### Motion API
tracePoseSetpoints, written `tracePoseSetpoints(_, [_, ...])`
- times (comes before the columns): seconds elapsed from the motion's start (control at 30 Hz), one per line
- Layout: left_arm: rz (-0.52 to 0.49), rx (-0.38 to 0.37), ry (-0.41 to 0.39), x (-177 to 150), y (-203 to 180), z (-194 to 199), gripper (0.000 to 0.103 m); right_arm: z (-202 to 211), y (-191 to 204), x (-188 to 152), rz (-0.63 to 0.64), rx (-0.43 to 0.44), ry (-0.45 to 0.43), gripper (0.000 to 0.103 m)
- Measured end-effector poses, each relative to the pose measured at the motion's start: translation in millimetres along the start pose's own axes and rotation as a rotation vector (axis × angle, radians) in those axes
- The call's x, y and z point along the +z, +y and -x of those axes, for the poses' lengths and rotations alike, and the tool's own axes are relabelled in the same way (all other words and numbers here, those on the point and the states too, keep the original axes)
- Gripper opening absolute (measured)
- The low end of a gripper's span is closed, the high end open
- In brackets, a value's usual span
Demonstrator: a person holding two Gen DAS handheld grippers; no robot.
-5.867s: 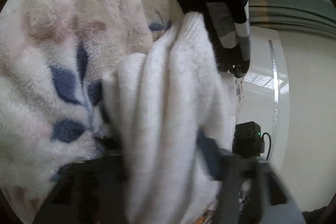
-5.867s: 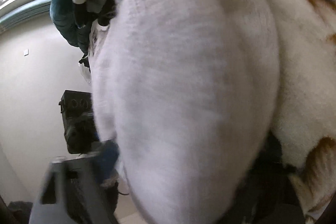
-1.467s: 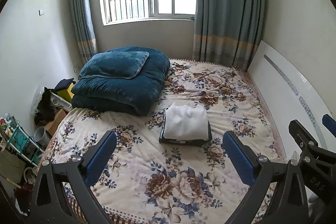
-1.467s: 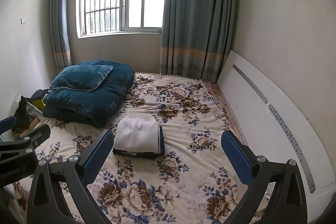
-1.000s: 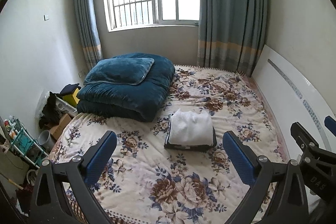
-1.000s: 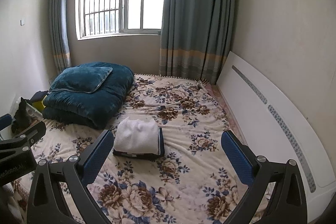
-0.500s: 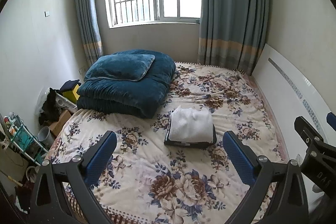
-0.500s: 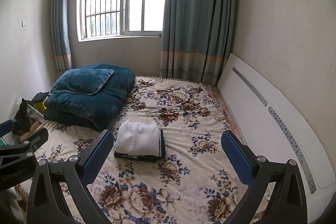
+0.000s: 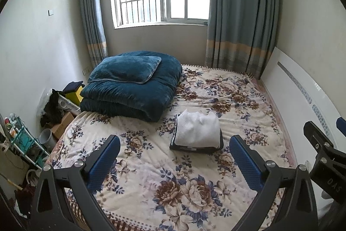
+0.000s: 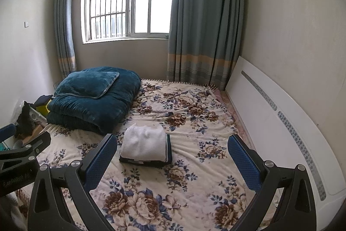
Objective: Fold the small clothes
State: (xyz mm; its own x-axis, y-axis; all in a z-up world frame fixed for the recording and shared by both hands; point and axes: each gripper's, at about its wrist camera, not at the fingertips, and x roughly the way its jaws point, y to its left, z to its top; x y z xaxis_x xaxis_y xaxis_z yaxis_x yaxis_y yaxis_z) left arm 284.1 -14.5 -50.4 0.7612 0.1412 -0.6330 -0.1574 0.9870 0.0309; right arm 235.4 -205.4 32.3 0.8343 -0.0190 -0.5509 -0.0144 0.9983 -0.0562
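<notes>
- Two folded clothes sit stacked mid-bed: a white sweater (image 9: 197, 130) (image 10: 143, 142) atop a dark striped garment (image 9: 195, 147) (image 10: 147, 160).
- Floral bedspread (image 9: 183, 183) lies bare around the stack; one teal quilt (image 9: 132, 92) fills the far-left corner.
- Left gripper (image 9: 173, 157) and right gripper (image 10: 172, 157) hover near, both spread wide, holding nothing.

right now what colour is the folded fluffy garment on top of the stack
White, clearest in the right wrist view.

A fluffy white knit garment (image 9: 196, 129) is lying on a plush floral blanket (image 9: 194, 187) near a velvety teal duvet (image 9: 134, 96).
</notes>
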Motion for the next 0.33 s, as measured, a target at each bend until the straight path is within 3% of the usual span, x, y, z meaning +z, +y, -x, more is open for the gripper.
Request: tracePoseSetpoints(0.33, [0.018, 0.009, -0.009, 2.9, 3.3, 3.4, 0.103, 0.9, 5.4, 2.3, -0.001, 0.009, -0.007, 0.103])
